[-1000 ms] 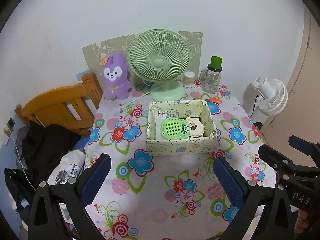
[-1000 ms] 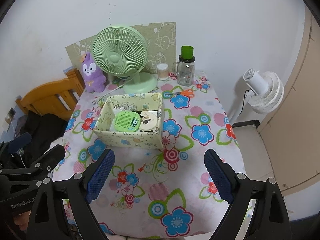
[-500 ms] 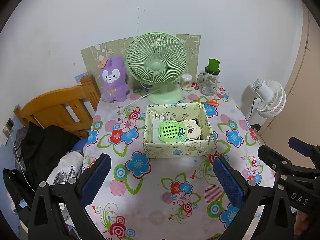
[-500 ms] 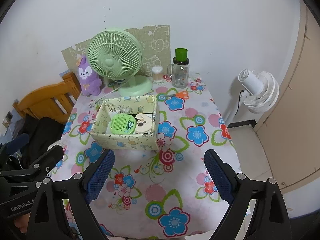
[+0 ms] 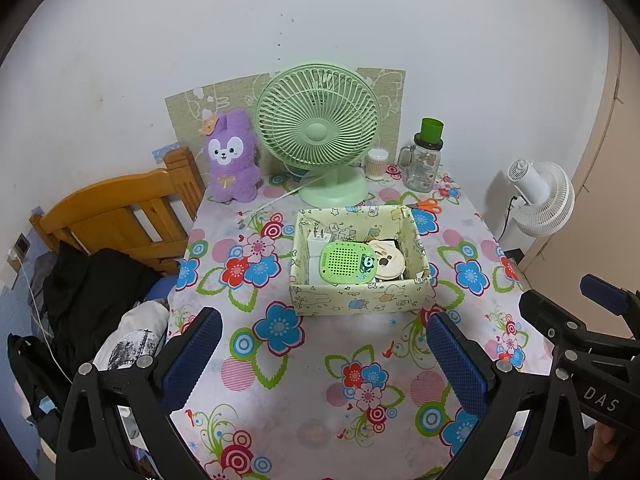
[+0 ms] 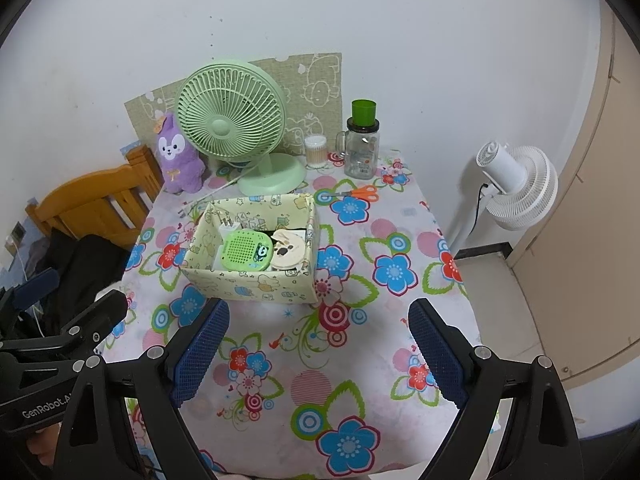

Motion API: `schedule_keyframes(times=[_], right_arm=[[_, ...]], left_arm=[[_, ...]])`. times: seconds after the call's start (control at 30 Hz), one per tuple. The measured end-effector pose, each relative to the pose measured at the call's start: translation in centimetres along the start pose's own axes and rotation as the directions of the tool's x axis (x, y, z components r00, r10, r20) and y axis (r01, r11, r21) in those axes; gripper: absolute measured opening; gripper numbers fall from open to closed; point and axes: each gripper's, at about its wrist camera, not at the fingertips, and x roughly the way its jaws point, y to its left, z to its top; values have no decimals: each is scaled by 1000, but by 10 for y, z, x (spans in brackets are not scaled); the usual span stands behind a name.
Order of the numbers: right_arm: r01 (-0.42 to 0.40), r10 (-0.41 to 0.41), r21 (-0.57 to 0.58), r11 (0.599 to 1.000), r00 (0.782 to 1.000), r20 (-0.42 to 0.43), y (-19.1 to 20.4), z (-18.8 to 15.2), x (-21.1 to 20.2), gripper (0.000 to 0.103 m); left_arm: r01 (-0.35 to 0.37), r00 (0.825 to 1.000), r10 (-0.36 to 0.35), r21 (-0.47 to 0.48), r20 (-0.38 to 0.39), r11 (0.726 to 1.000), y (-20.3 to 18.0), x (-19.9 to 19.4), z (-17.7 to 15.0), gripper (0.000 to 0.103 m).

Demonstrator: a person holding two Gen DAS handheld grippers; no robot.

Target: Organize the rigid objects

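A pale yellow patterned box [image 5: 352,300] [image 6: 240,280] stands mid-table on the flowered cloth. In it lie a green speaker-like gadget [image 5: 346,262] [image 6: 246,250], a cream round item [image 5: 387,258] [image 6: 290,250] and a white charger [image 5: 318,238]. Orange-handled scissors [image 5: 426,205] [image 6: 360,192] lie behind the box. My left gripper [image 5: 320,354] is open and empty, held above the table's near part. My right gripper [image 6: 318,344] is open and empty, likewise near the front edge.
At the back stand a green desk fan [image 5: 320,136], a purple plush [image 5: 232,158], a cotton-swab jar [image 5: 376,164] and a glass mug with a green cup on it [image 5: 424,160]. A wooden bed frame [image 5: 116,216] is left, a white floor fan [image 6: 516,184] right.
Both grippers have drawn back and up from the table; the box and fan look smaller and farther. Nothing on the table has moved.
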Motion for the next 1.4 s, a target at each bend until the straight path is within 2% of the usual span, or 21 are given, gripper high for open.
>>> schedule_keyframes(times=[1.4], right_arm=[[25,-25,15,1000,1000,-4,-2,-2,1,93]], left_arm=[[8,1000,-8,-4,-21,1000,1,6,-3,103]])
